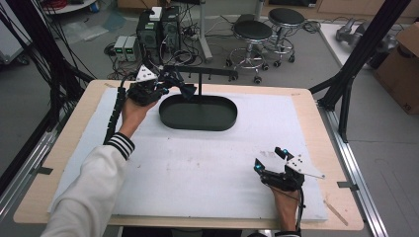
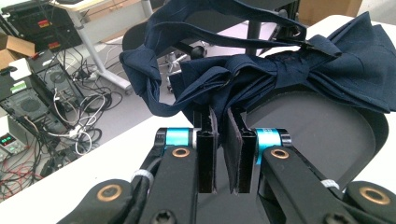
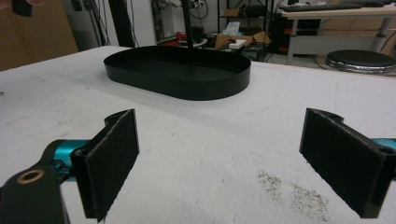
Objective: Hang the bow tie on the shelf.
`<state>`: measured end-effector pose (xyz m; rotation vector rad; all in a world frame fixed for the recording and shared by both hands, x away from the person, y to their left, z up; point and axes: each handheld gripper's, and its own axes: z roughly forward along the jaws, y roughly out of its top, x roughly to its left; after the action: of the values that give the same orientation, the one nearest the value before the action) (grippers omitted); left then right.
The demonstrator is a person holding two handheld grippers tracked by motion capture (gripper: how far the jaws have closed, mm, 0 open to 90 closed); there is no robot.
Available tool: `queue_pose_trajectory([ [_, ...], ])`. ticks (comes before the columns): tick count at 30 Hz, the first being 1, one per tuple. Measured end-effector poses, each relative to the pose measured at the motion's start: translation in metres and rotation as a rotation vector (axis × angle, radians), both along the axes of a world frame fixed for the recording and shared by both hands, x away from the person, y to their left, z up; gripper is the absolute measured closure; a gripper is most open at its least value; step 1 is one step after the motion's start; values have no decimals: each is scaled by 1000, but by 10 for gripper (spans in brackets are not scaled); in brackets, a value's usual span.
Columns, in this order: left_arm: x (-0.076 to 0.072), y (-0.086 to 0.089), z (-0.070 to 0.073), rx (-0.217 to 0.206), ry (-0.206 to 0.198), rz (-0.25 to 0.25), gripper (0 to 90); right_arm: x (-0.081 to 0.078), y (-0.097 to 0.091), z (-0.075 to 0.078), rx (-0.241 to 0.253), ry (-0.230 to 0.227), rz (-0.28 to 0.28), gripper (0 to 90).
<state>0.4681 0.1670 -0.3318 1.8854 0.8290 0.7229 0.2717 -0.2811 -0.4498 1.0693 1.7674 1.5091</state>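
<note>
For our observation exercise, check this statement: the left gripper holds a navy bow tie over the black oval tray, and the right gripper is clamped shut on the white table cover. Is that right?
Not quite. The right gripper is open: in the right gripper view its jaws stand wide apart above the white table cover with nothing between them. The rest holds: the left gripper pinches the navy bow tie over the black oval tray.

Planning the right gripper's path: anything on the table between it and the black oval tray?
Nothing: the right gripper view shows only bare white table cover between the open right gripper and the black oval tray.
</note>
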Motion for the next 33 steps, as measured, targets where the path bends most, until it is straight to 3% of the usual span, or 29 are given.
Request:
queue_pose_trajectory([
  [9,8,-2,-10,16,26,24,832,0,0,0,-3,-7,-1,107],
  [19,16,-8,-22,1,49,38,831,1,-1,0,-2,-8,-3,107],
  [27,23,-8,-27,-37,58,52,830,1,-1,0,-3,-6,-3,107],
  [33,27,-7,-32,-28,83,54,824,1,-1,0,-2,-6,-5,107],
])
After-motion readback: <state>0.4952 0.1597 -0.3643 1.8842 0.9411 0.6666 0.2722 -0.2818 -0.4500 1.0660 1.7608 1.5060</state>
